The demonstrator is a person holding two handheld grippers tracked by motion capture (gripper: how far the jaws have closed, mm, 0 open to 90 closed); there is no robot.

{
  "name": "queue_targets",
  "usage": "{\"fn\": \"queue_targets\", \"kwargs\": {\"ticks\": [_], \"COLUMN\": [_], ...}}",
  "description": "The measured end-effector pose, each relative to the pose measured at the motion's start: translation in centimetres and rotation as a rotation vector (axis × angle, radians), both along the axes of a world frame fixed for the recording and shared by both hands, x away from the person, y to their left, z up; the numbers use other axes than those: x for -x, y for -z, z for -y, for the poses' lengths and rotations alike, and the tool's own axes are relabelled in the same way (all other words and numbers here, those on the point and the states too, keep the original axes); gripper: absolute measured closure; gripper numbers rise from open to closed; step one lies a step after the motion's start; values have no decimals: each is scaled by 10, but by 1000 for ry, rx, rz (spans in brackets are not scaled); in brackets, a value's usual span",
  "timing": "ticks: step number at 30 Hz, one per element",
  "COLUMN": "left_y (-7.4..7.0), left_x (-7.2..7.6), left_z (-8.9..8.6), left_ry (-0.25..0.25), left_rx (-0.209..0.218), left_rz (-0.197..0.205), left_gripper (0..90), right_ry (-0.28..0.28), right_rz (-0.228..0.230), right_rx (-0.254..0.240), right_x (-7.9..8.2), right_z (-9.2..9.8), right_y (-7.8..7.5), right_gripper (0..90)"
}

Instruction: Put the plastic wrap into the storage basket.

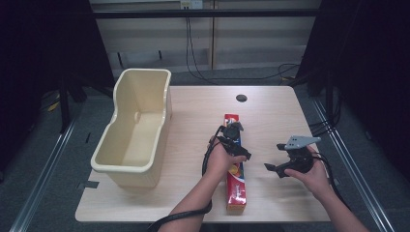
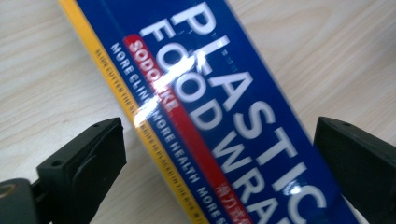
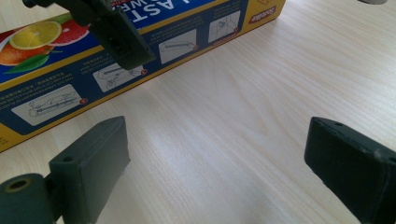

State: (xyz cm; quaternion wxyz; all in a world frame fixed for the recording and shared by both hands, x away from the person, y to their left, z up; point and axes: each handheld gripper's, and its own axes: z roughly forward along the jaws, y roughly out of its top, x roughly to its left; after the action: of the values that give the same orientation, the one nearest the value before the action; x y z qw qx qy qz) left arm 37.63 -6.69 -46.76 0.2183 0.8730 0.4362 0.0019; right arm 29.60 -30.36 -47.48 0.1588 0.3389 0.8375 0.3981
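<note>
**Barely begun: box of plastic food wrap straddled, not yet gripped**

Nearest the person, the long box of plastic food wrap (image 1: 235, 166) lies flat on the wooden table (image 1: 270, 111), running away from the near edge toward the middle. It is the thing in hand, and it rests fully on the tabletop; nothing about it looks lifted.

Over its middle stretch sits the left gripper (image 1: 233, 141), held in the left hand (image 1: 221, 158). In the left gripper view its jaws stand wide, one on each side of the blue lettered face of the box (image 2: 219, 112), with wood grain visible between each jaw and the box edges. So the grasp is lined up but not closed, as far as I can judge.

Just beside it, to the right, the right gripper (image 1: 278, 169) hangs above bare table, clear of the box. In the right gripper view its jaws are spread wide too, holding nothing, with the box side (image 3: 70, 88) lying a little ahead and a jaw of the left gripper (image 3: 116, 37) over it.

Farther off, at the table's left, stands the cream plastic bin (image 1: 138, 126), open and with nothing inside. If the box is meant for it, that is my guess only; the closing, lifting and carrying all remain. Beyond, a dark round hole (image 1: 241, 98) marks the far tabletop.
</note>
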Motion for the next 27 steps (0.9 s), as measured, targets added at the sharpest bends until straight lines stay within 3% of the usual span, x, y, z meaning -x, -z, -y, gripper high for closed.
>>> {"fn": "queue_targets", "kwargs": {"ticks": [6,12,20,24,27], "left_y": [-2,-7,-11,-11,-10], "left_x": [1,1,1,0,-2], "left_z": [-1,-8,-25,-27,-25], "left_ry": [-1,10,13,-12,-55], "left_rx": [14,-22,-47,-60,-71], "left_rz": [-28,-59,-67,-78,-126], "left_gripper": [101,159,232,257,269], "right_ry": [-1,10,12,15,11], "right_rz": [1,5,9,8,8], "right_rx": [0,1,-3,-9,-7], "right_x": [0,0,0,0,0], "right_z": [1,1,1,1,1], "right_y": [0,-1,-1,-2,-2], "right_gripper": [62,63,64,65,66]}}
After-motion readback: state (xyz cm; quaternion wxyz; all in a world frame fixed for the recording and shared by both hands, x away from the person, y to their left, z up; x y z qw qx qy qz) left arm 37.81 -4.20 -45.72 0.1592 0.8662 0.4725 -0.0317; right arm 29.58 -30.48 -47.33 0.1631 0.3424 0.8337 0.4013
